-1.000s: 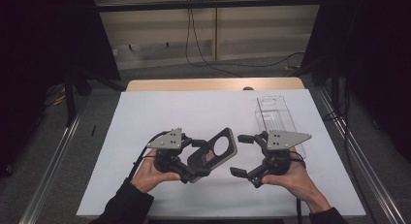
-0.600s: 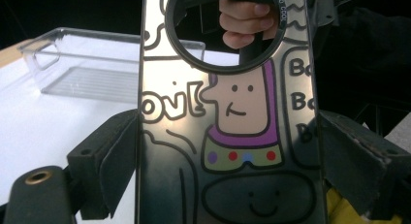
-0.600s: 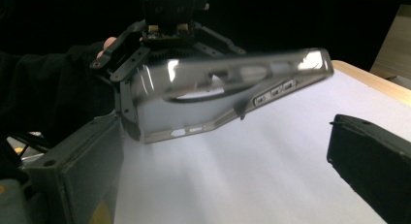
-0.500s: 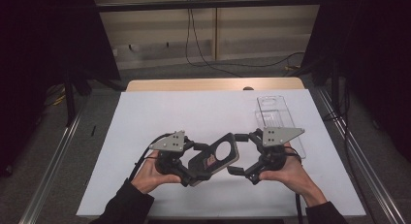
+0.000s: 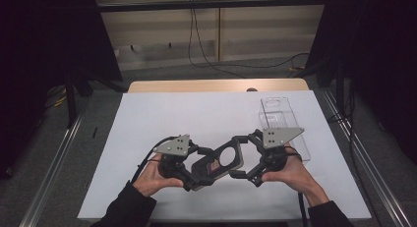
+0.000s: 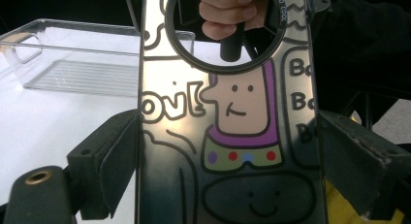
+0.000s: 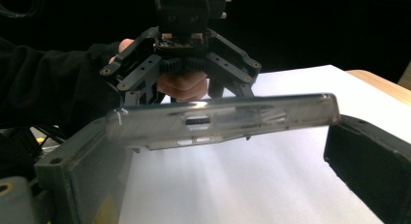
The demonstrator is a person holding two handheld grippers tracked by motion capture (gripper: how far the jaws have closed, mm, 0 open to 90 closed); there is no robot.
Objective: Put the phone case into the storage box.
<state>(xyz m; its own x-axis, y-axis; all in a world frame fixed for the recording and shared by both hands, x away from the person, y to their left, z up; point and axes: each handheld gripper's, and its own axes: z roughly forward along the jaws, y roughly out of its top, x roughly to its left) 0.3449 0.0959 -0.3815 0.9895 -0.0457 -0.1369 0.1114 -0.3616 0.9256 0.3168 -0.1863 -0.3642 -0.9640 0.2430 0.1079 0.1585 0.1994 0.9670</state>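
A clear phone case (image 5: 216,163) with a cartoon print and a round ring is held just above the white table. My left gripper (image 5: 201,168) is shut on its long sides. In the left gripper view both jaws press against the case (image 6: 228,136). My right gripper (image 5: 237,156) faces it from the right with its jaws spread wide. The case's short end (image 7: 218,122) lies between those jaws. One corner rests near the left jaw and a small gap shows at the right jaw. The left gripper (image 7: 186,35) and the hand holding it appear beyond the case.
A clear plastic tray (image 5: 280,119) lies on the white sheet (image 5: 196,114) at the right, just behind my right hand, and it also appears in the left gripper view (image 6: 72,64). A wooden table edge runs along the far side. Metal rails flank the table.
My right gripper has moved left toward the case, and its open jaws now straddle the case's end. The left gripper has kept still with the case in it.
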